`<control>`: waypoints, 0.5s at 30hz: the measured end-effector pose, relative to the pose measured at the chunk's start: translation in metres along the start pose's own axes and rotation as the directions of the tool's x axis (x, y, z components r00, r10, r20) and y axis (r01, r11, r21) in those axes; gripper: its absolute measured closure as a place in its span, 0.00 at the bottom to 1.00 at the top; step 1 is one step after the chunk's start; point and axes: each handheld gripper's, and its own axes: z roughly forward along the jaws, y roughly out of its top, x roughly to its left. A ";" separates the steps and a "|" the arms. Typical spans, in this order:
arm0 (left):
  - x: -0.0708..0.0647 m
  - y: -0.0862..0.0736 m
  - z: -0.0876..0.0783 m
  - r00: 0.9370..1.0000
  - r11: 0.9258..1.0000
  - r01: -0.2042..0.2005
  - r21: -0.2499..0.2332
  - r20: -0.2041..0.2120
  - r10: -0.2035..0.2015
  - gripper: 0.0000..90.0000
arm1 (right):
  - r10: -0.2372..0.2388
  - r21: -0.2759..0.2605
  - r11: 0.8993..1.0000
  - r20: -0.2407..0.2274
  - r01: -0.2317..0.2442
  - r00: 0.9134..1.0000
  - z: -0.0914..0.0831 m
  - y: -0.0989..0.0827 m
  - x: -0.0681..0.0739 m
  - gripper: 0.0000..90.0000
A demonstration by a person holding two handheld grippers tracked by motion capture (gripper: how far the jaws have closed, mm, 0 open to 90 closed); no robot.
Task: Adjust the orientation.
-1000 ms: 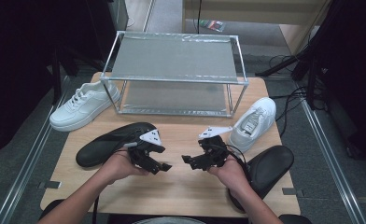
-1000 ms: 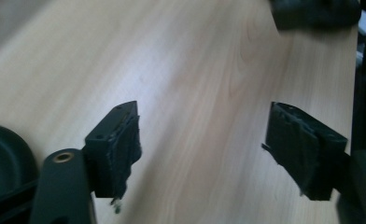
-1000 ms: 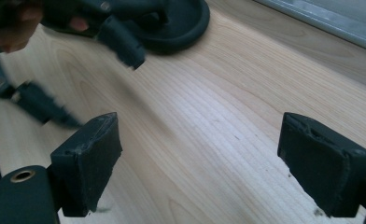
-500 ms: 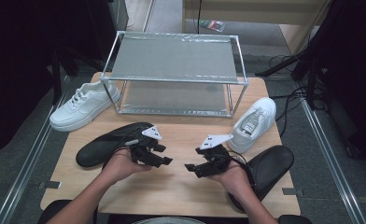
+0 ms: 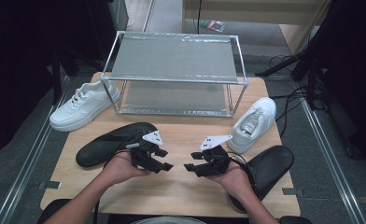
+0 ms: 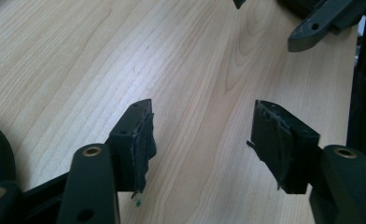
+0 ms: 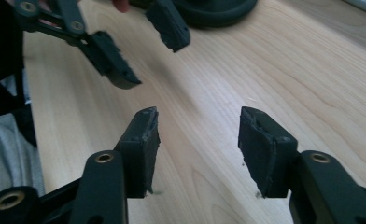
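My left gripper point(image 5: 165, 159) and right gripper point(image 5: 191, 162) hover low over the wooden table point(image 5: 181, 133) and face each other a short way apart. In the left gripper view the left gripper point(image 6: 203, 109) is open over bare wood; its jaws have just been opening a little. In the right gripper view the right gripper point(image 7: 200, 114) is also open, its jaws have just been closing somewhat, and nothing is between them. A black shoe point(image 5: 109, 142) lies behind my left hand. Another black shoe point(image 5: 270, 163) lies beside my right hand.
A two-shelf metal rack point(image 5: 174, 58) stands at the back of the table. One white sneaker point(image 5: 80, 105) sits at its left, overhanging the table's edge. A second white sneaker point(image 5: 253, 123) sits at the rack's right front corner. Cables run along the floor at the right.
The two grippers have drawn slightly apart, and the right one has slid a little toward the front edge. The shoes and the rack have not moved.
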 end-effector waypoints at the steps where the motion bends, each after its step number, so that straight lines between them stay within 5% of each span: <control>1: 0.001 0.000 -0.001 1.000 1.000 0.002 -0.005 -0.002 -0.002 0.42 | 0.005 0.002 1.000 0.011 -0.005 1.000 -0.001 0.001 -0.001 0.54; 5: 0.005 0.001 -0.005 0.998 0.998 0.063 -0.007 0.022 -0.063 0.40 | -0.024 -0.005 1.000 0.035 0.024 0.999 -0.004 0.001 -0.002 0.49; 15: 0.009 0.000 -0.010 0.999 0.999 0.045 -0.029 0.013 -0.045 0.34 | -0.005 -0.006 1.000 0.051 0.005 0.999 -0.003 0.002 -0.005 0.47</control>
